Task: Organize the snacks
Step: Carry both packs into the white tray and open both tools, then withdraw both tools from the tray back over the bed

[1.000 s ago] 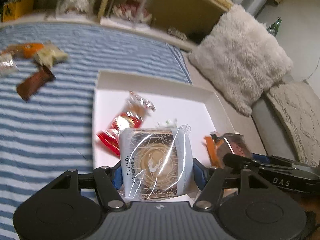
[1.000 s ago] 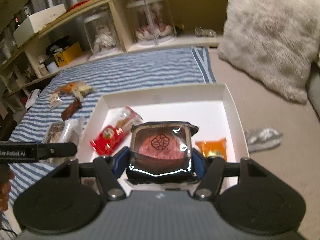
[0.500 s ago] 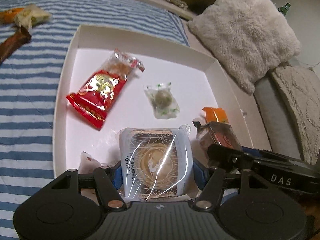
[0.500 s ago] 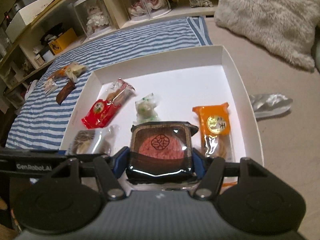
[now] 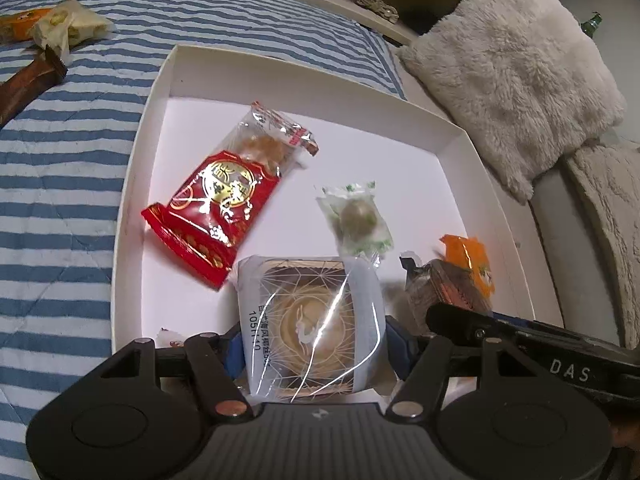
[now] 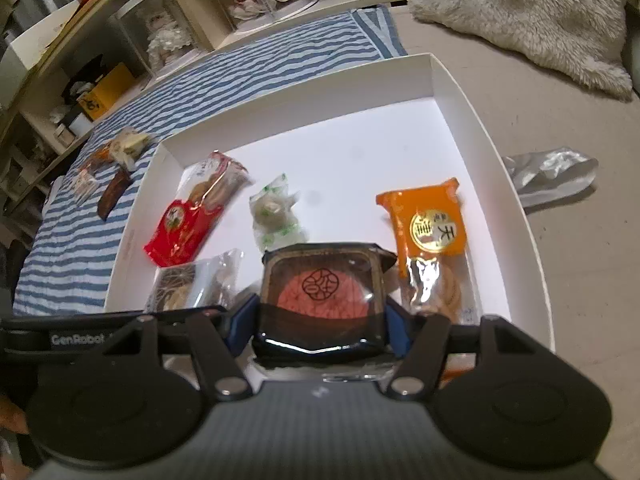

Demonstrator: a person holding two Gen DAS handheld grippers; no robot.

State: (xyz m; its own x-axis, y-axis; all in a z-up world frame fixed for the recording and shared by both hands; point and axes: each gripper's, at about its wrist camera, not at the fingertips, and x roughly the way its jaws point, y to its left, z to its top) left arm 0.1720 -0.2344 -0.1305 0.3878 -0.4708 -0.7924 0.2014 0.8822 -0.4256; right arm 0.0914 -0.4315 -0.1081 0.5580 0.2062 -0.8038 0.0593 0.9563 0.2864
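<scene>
Got my left gripper [image 5: 312,344] clamped on the pale blue mooncake pack [image 5: 310,330] and my right gripper [image 6: 322,320] clamped on the dark-tray pink mooncake [image 6: 322,300], both hanging side by side over the white box's [image 6: 460,92] near edge, so each drop looks straight down.

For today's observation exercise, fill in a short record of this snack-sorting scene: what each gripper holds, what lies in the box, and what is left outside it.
left gripper: shut on pale blue cake packet
right gripper: shut on dark cake packet
container: white box, on the striped blanket
in the box: red packet, green sweet, orange packet
outside the box: a few snacks on the blanket
</scene>
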